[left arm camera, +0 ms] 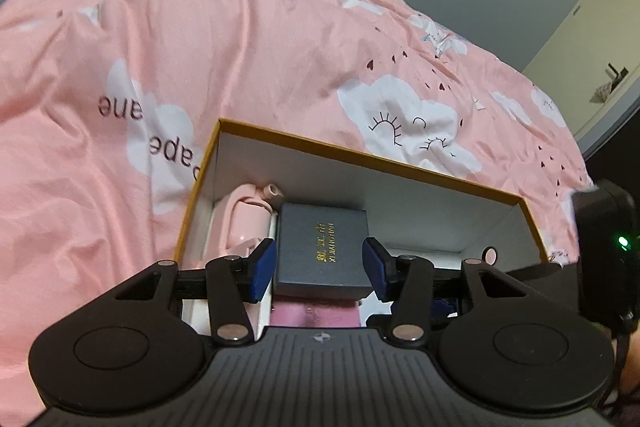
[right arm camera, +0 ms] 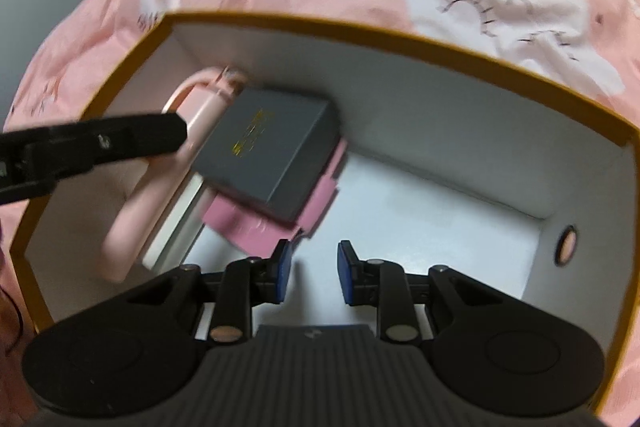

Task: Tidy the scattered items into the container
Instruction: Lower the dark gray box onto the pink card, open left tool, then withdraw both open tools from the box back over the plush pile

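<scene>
While the left gripper (left arm camera: 319,269) hangs over the box (left arm camera: 372,163), its jaws stand wide either side of the dark case (left arm camera: 322,251) — pads look just clear, not pressing. That case sits inside, atop a pink pack (right arm camera: 276,227) and beside a pink bottle (right arm camera: 140,203). Right gripper (right arm camera: 311,273) is narrow and empty, low in the box. Risk: case is perched tilted — a pad clipping it could tip it, esp. w/ both grippers crowding the box.

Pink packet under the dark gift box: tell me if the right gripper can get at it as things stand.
Probably yes. The right gripper is open, empty, just short of the pink packet's exposed edge. The dark gift box covers the rest.
</scene>
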A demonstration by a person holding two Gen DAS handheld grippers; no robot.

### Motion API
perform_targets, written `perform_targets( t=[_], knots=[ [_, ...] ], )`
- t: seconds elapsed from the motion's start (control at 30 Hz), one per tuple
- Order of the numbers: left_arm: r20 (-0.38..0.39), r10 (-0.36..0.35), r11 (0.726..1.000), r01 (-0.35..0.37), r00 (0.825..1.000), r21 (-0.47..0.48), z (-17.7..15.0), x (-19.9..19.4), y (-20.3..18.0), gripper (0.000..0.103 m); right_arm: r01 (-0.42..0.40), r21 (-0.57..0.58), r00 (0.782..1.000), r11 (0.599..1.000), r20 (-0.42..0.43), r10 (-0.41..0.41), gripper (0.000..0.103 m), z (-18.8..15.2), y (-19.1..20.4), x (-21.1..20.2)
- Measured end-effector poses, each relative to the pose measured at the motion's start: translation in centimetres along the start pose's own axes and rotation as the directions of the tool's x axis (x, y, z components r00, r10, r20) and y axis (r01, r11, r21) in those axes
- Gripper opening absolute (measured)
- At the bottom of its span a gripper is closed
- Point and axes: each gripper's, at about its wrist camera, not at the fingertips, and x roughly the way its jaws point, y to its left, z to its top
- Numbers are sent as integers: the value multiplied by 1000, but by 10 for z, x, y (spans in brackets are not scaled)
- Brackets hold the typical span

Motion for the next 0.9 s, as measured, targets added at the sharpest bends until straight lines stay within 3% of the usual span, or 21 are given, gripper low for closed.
perform_targets(
  t=[0.1,0.33,0.4,0.77,0.9],
  knots=[
    [6,24,999,-24,1000,38,-4,-7,-3,56,-24,-51,999,998,-42,22,38,2,8,6],
    [13,56,996,-57,998,67,-16,-21,4,56,-50,-112,993,993,-110,37,38,9,26,24],
    [20,67,995,-68,998,75,-21,-25,6,56,-28,-115,994,993,-106,16,33,11,31,27],
    [52,84,994,-88,995,65,-40,-45,9,56,22,-129,997,991,-67,-31,34,10,37,19],
    [81,85,994,-90,993,60,-55,-57,2,56,29,-170,999,985,-11,-32,50,3,42,-3]
  ],
)
